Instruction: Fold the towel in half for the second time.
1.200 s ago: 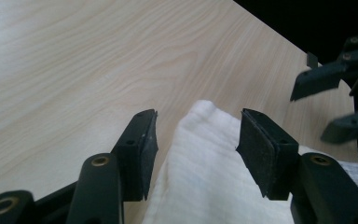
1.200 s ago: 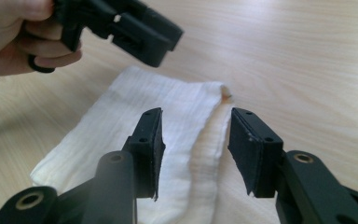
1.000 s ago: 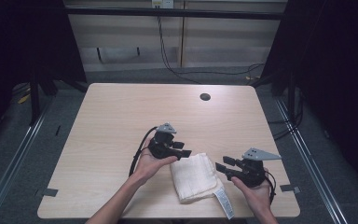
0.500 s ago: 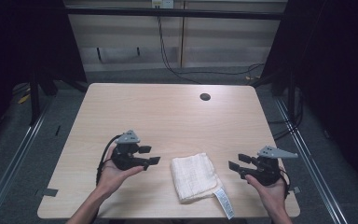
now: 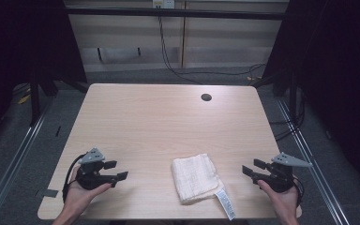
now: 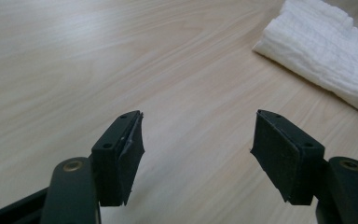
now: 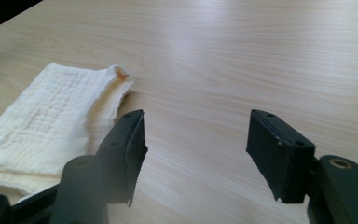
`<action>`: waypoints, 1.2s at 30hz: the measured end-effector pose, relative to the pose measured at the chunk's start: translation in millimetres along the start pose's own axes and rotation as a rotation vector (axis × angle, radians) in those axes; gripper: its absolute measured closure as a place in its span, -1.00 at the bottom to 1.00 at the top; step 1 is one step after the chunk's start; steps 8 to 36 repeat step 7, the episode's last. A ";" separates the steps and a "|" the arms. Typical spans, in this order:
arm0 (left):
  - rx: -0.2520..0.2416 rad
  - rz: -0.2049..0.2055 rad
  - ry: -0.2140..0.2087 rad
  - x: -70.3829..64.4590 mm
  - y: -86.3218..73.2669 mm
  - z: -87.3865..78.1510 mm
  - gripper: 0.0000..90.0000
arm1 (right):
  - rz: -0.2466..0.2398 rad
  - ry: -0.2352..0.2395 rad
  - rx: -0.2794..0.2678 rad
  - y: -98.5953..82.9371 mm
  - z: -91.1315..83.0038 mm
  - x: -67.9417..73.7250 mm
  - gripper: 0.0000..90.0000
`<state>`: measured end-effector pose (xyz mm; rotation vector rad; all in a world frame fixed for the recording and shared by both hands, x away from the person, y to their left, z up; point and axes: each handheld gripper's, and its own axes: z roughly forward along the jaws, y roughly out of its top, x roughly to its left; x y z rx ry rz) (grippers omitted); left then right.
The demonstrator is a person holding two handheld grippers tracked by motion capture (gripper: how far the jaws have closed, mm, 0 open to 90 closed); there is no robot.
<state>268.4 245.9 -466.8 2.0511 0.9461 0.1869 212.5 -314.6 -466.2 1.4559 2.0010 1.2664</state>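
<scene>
A folded white cloth (image 5: 195, 177) is seen lying flat on the wooden table (image 5: 168, 122), near the near edge, approx. midway btwn the two grippers. A white label strip (image 5: 225, 203) sticks out from its near right corner toward the table edge.

The left gripper (image 5: 114, 171) is held low over the near left part of the table, jaws spread apart w/ nothing btwn them, well apart from the cloth. In the left gripper view, the cloth (image 6: 326, 51) is seen to the far right, beyond the gaping jaws, bare wood underneath.

The right gripper (image 5: 251, 168) is held at the near right, jaws likewise released & empty (pointed toward the cloth, not touching it). In the right gripper view, the cloth (image 7: 51, 121) lies at left, just beside the left jaw.

A small dark round hole (image 5: 206, 97) is noted on the far right part of the tabletop.
</scene>
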 end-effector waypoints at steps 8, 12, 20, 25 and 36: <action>-0.043 -0.106 0.015 15.8 -5.8 -5.6 -0.28 | -0.003 -0.046 0.045 -10.1 3.8 -10.9 -0.32; -0.043 -0.106 0.015 15.8 -5.8 -5.6 -0.28 | -0.003 -0.046 0.045 -10.1 3.8 -10.9 -0.32; -0.043 -0.106 0.015 15.8 -5.8 -5.6 -0.28 | -0.003 -0.046 0.045 -10.1 3.8 -10.9 -0.32; -0.043 -0.106 0.015 15.8 -5.8 -5.6 -0.28 | -0.003 -0.046 0.045 -10.1 3.8 -10.9 -0.32; -0.043 -0.106 0.015 15.8 -5.8 -5.6 -0.28 | -0.003 -0.046 0.045 -10.1 3.8 -10.9 -0.32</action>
